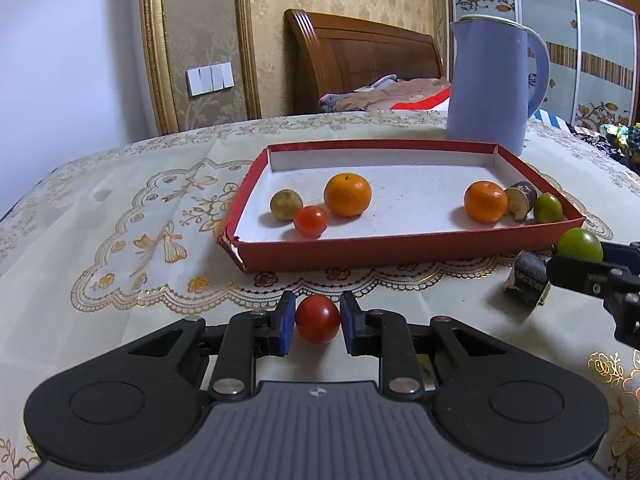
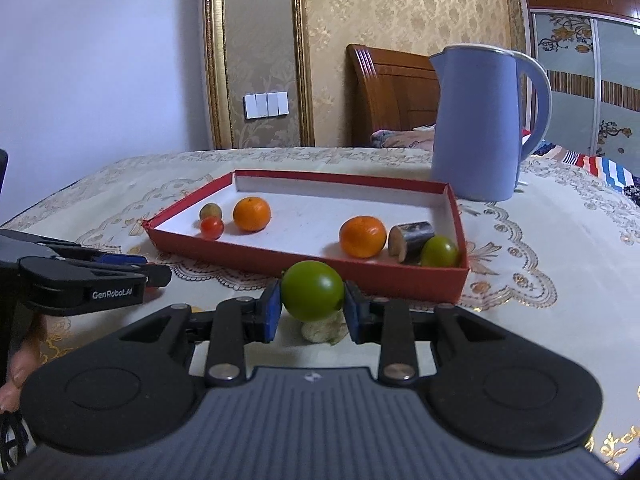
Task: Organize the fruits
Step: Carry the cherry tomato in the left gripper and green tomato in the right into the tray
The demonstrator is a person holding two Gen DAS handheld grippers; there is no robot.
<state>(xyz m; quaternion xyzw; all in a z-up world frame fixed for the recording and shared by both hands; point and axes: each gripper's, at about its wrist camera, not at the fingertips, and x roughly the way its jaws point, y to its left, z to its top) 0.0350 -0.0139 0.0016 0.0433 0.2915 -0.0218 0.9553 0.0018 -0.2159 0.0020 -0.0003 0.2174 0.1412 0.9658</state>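
A red cardboard tray point(image 1: 400, 246) point(image 2: 256, 262) on the table holds two oranges point(image 1: 347, 195) point(image 1: 485, 201), a red tomato point(image 1: 310, 221), a brownish fruit point(image 1: 286, 204), a dark cut stalk piece point(image 1: 520, 199) and a green fruit point(image 1: 548, 208). My left gripper point(image 1: 317, 325) is shut on a red tomato point(image 1: 317, 319) just in front of the tray. My right gripper point(image 2: 312, 307) is shut on a green fruit point(image 2: 312, 290) point(image 1: 580, 245), held above another dark stalk piece point(image 1: 527, 276) point(image 2: 320, 330) on the cloth.
A tall blue jug point(image 1: 490, 80) point(image 2: 478, 120) stands behind the tray's right end. The table has a cream cloth with gold embroidery point(image 1: 132, 216). A wooden bed headboard point(image 1: 360, 56) is behind the table. The left gripper point(image 2: 156, 274) shows at the right wrist view's left.
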